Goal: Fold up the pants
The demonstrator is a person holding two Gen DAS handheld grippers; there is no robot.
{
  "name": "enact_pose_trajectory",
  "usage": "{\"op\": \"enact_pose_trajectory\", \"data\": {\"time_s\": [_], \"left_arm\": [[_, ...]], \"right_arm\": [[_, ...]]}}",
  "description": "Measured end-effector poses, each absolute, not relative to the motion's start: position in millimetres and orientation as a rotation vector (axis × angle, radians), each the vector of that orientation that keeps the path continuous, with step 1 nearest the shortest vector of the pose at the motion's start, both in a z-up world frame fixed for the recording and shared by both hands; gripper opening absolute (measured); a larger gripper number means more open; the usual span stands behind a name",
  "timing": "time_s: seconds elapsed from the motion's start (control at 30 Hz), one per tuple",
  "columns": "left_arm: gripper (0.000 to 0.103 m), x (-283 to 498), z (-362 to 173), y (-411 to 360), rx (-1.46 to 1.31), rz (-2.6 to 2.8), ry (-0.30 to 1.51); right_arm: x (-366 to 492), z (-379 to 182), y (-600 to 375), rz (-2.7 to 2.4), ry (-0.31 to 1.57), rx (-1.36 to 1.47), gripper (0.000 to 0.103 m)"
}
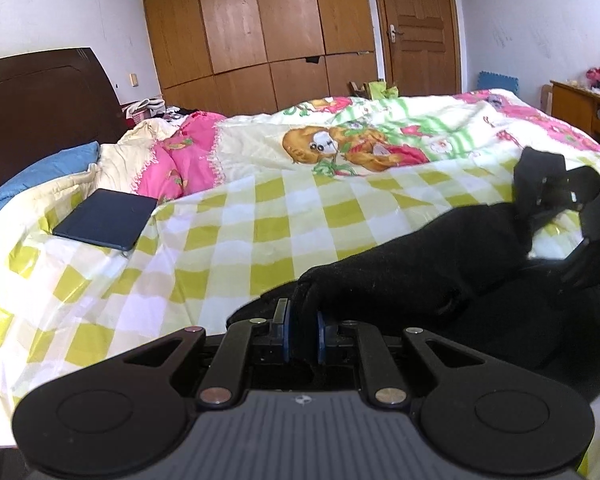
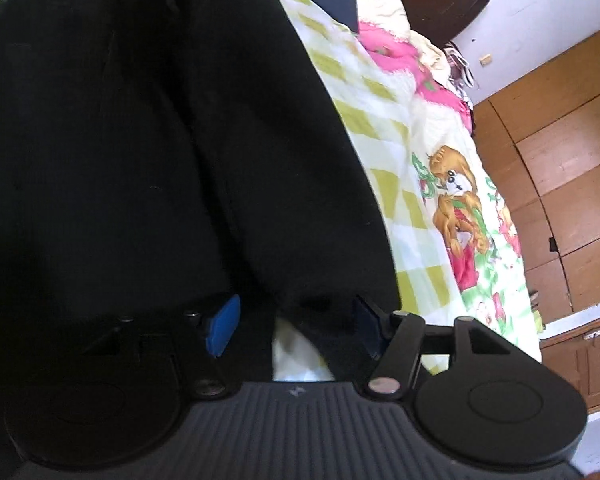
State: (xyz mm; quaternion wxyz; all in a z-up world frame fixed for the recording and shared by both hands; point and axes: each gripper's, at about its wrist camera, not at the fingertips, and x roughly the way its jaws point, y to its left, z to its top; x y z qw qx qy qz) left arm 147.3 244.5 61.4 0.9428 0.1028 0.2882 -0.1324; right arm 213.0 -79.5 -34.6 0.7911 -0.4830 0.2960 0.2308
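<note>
Pants pinched left, loose between right pads

My left gripper (image 1: 303, 334) is clamped on a fold of the black pants (image 1: 420, 276), which stretch rightward across the checked bedspread (image 1: 228, 232) toward my right gripper (image 2: 296, 324). Its blue pads (image 2: 222, 326) stand apart, with dark cloth between them and no clear pinch. A dark tablet (image 1: 106, 218) lies near the pillows; wooden wardrobes (image 1: 260, 20) line the far wall.
</note>
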Motion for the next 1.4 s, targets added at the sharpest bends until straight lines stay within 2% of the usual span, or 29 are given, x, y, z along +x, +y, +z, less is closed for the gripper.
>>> {"op": "enact_pose_trajectory", "data": {"time_s": [0.03, 0.07, 0.3, 0.4, 0.47, 0.57, 0.7, 0.8, 1.13, 1.23, 1.33, 1.4], "left_arm": [[0.027, 148, 63, 247, 0.202, -0.267, 0.585], [0.027, 150, 63, 248, 0.199, -0.262, 0.584], [0.027, 151, 73, 257, 0.240, -0.231, 0.554], [0.027, 140, 78, 268, 0.253, -0.217, 0.530], [0.027, 127, 71, 278, 0.262, -0.192, 0.536], [0.027, 114, 39, 288, 0.267, -0.170, 0.611], [0.028, 97, -10, 279, 0.357, -0.164, 0.700], [0.033, 87, -17, 284, 0.360, -0.148, 0.689], [0.033, 67, -19, 297, 0.429, -0.055, 0.700], [0.033, 58, -8, 299, 0.376, -0.077, 0.651], [0.033, 54, 4, 285, 0.434, -0.150, 0.598], [0.036, 54, 1, 277, 0.504, -0.181, 0.591]], "right_arm": [[217, -32, -81, 0.480, 0.659, -1.002, 0.034], [219, -27, -83, 0.471, 0.685, -0.959, 0.007], [187, 58, -88, 0.487, 0.717, -0.763, 0.005], [145, 92, -84, 0.544, 0.763, -0.661, 0.005], [110, 89, -74, 0.616, 0.810, -0.649, 0.005], [78, 47, -59, 0.672, 0.902, -0.667, 0.005], [76, -10, -53, 0.660, 1.024, -0.694, 0.006], [75, -10, -51, 0.650, 1.035, -0.696, 0.010], [71, -13, -46, 0.602, 0.992, -0.746, 0.014], [73, -11, -48, 0.591, 0.985, -0.736, 0.015], [69, -4, -45, 0.581, 0.970, -0.749, 0.021], [64, 7, -41, 0.577, 0.940, -0.745, 0.041]]}}
